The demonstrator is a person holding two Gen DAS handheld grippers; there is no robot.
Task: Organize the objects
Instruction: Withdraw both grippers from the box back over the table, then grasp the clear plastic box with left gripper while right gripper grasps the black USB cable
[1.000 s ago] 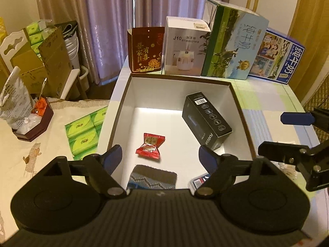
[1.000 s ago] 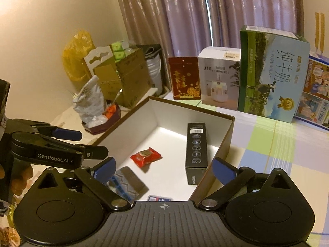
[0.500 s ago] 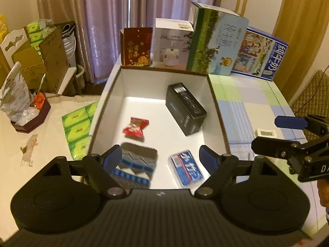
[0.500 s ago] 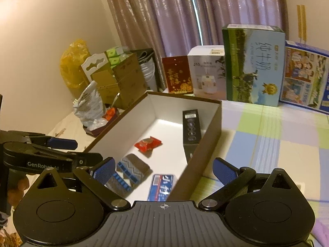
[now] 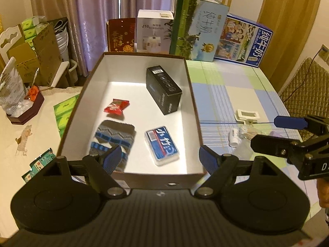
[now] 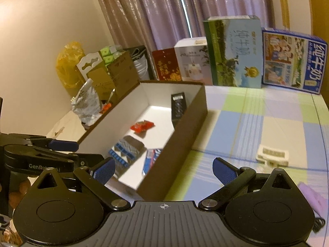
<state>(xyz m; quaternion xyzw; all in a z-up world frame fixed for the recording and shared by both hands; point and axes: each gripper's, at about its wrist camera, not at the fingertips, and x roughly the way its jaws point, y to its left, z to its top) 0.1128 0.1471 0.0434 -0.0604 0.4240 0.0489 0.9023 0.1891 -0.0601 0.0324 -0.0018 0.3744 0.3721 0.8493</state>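
A brown box with white inside (image 5: pixel 192 94) (image 6: pixel 191 121) holds a black carton (image 5: pixel 163 89) (image 6: pixel 178 107), a red candy packet (image 5: pixel 116 108) (image 6: pixel 142 126), a patterned grey-blue pouch (image 5: pixel 115 138) (image 6: pixel 128 149) and a blue-white pack (image 5: pixel 162 143) (image 6: pixel 152 158). My left gripper (image 5: pixel 159 159) is open and empty above the box's near edge. My right gripper (image 6: pixel 163 168) is open and empty to the right of the box, and shows in the left wrist view (image 5: pixel 292 131). A white clip tag (image 5: pixel 246 115) (image 6: pixel 272 155) and a small white bottle (image 5: pixel 234 137) lie on the checked cloth.
Milk cartons (image 5: pixel 197 26) (image 5: pixel 244 39), a white humidifier box (image 5: pixel 153 34) and a red packet (image 5: pixel 121 35) stand behind the box. Left of it are green packs (image 5: pixel 63 111), a snack tray (image 5: pixel 24 107) and cardboard boxes (image 5: pixel 39 53). A purple item (image 6: pixel 312 195) lies at the right.
Both grippers have pulled back and risen from the box. The pouch, the blue pack, the white tag and the bottle have come into view. Nothing was grasped.
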